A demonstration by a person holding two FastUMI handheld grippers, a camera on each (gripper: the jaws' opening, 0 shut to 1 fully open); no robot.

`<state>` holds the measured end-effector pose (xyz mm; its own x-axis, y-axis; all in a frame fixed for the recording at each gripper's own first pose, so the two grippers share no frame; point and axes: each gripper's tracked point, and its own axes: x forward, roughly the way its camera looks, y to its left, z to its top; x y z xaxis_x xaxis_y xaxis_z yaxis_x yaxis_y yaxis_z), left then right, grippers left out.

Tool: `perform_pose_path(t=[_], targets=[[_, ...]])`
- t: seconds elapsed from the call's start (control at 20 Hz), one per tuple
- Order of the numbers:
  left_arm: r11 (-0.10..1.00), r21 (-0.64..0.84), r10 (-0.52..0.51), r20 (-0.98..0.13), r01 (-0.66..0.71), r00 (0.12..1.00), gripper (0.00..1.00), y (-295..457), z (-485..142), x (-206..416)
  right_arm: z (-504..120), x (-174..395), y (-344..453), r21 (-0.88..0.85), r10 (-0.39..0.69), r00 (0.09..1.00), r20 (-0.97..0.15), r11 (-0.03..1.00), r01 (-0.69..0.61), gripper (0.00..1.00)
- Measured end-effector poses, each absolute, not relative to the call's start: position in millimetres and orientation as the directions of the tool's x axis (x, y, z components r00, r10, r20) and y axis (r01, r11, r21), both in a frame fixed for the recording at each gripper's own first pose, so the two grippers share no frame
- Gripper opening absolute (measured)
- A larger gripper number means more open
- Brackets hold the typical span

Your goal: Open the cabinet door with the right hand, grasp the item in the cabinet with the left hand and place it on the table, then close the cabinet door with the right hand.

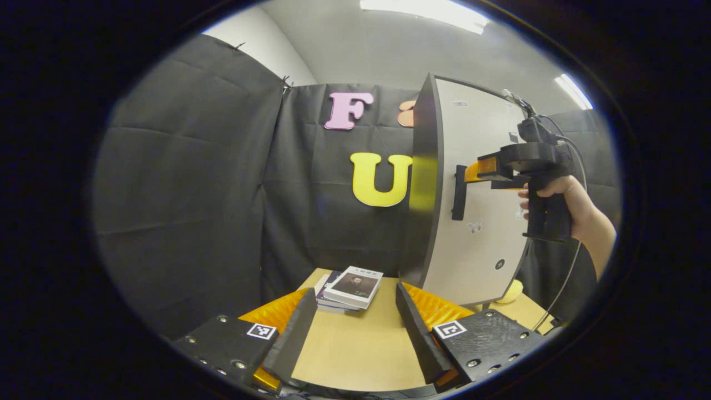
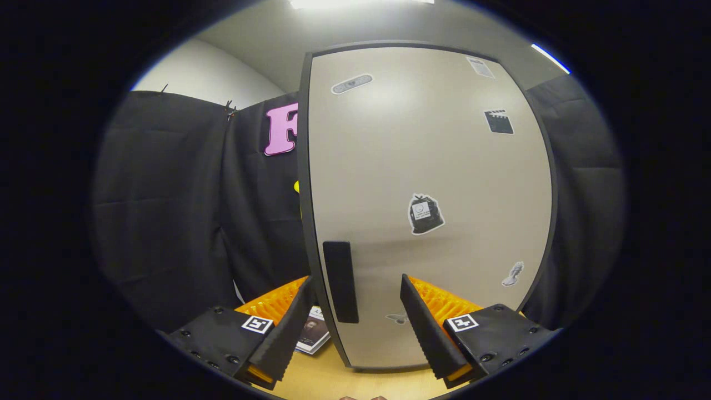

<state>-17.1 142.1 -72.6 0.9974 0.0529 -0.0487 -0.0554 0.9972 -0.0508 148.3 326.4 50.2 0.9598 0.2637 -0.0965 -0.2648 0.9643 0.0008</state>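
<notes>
A tall cabinet stands on the wooden table (image 1: pixel 355 344), with a black side (image 1: pixel 422 183) and a pale door (image 2: pixel 422 166) lying flush against it. The door carries a black vertical handle (image 2: pixel 340 280) near its left edge, seen also as the handle (image 1: pixel 459 191) in the left gripper view. My right gripper (image 2: pixel 355 280) is open, its fingers on either side of the handle without pressing on it. A hand holds that right gripper (image 1: pixel 472 172) up at the door. Low over the table, my left gripper (image 1: pixel 354 291) is open and holds nothing. What is inside the cabinet is hidden.
A small stack of books (image 1: pixel 350 288) lies on the table left of the cabinet's foot, just beyond my left fingertips. Something yellow (image 1: pixel 512 291) peeks out low at the cabinet's right side. Black cloth walls close in behind and to the left.
</notes>
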Motion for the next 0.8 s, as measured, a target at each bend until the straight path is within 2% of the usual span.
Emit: perform_pose_path(t=[0.35,0.5,0.55,0.6,0.65,0.75,0.8], targets=[[0.999,-0.009,0.052,-0.059,-0.052,0.997,0.87,150,-80,-14,36,184,341,-0.007,0.187,0.975,-0.125,0.982,-0.189,0.97],[0.999,-0.029,0.04,-0.072,-0.043,0.997,0.87,148,-85,-13,26,194,344,-0.032,0.157,0.975,-0.154,0.986,-0.164,0.8],[0.999,-0.03,0.041,-0.075,-0.043,0.996,0.87,149,-86,-13,25,198,346,-0.037,0.153,0.974,-0.165,0.986,-0.161,0.81],[0.999,-0.026,0.041,-0.078,-0.043,0.996,0.87,149,-86,-13,21,201,348,-0.03,0.151,0.973,-0.177,0.987,-0.159,0.75],[0.999,-0.019,0.04,-0.081,-0.042,0.996,0.87,149,-87,-13,19,201,351,-0.014,0.157,0.97,-0.184,0.987,-0.163,0.56],[1.0,-0.008,0.03,-0.081,-0.03,0.996,0.87,148,-87,-13,21,198,351,-0.013,0.144,0.972,-0.183,0.989,-0.149,0.36],[1.0,-0.003,0.027,-0.077,-0.028,0.997,0.87,148,-86,-14,18,200,351,-0.017,0.134,0.974,-0.185,0.99,-0.139,0.35]])
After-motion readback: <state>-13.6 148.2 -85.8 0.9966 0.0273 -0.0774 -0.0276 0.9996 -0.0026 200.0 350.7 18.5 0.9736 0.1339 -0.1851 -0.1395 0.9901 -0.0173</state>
